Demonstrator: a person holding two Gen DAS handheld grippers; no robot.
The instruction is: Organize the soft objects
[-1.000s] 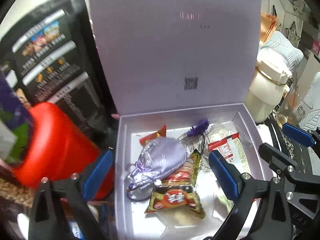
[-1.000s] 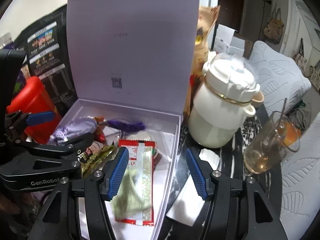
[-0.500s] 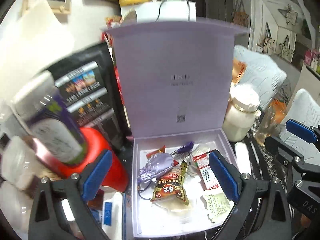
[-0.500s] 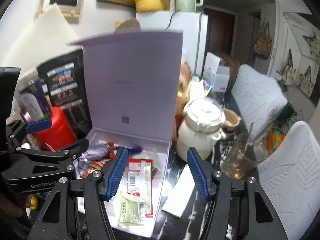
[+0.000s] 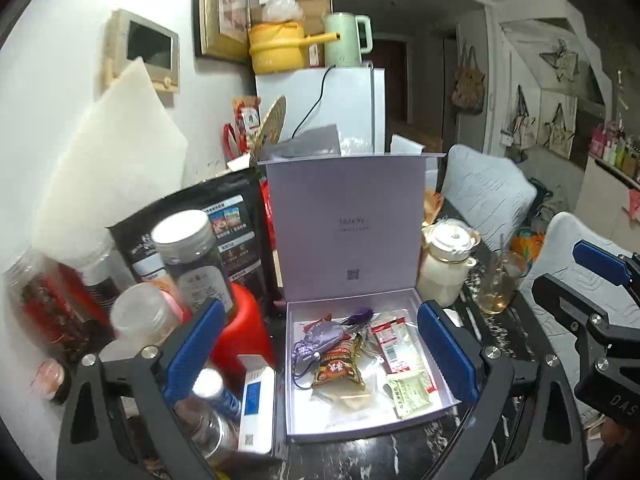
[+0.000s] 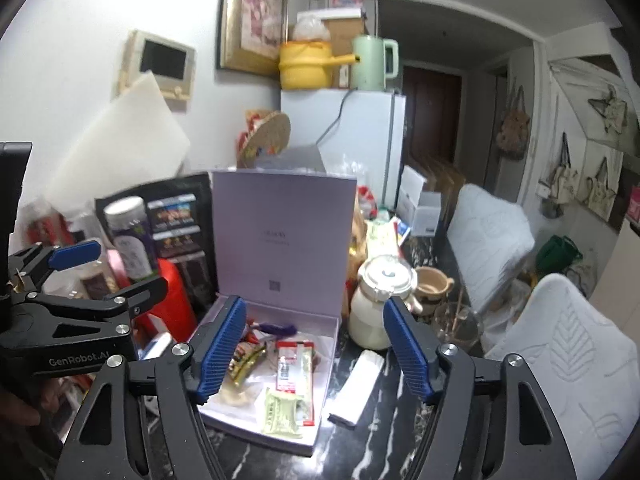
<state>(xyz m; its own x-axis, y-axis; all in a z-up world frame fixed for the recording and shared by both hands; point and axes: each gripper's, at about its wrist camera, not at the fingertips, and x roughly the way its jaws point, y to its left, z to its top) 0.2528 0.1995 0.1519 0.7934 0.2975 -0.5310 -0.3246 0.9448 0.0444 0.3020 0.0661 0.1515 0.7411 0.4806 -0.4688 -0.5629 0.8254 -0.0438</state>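
Now both grippers have pulled back and up from the lilac box (image 5: 434, 406), so the whole cluttered table shows. Left gripper (image 5: 320, 354): jaws wide apart, nothing between them. Centre: the box, lid upright, holds a lilac pouch (image 5: 320, 336), a snack packet (image 5: 338, 372) and sachets. Right gripper (image 6: 314, 348): jaws have just been opening, empty. The packing looks finished. Labels are too small to read; near-left jars are blurred.
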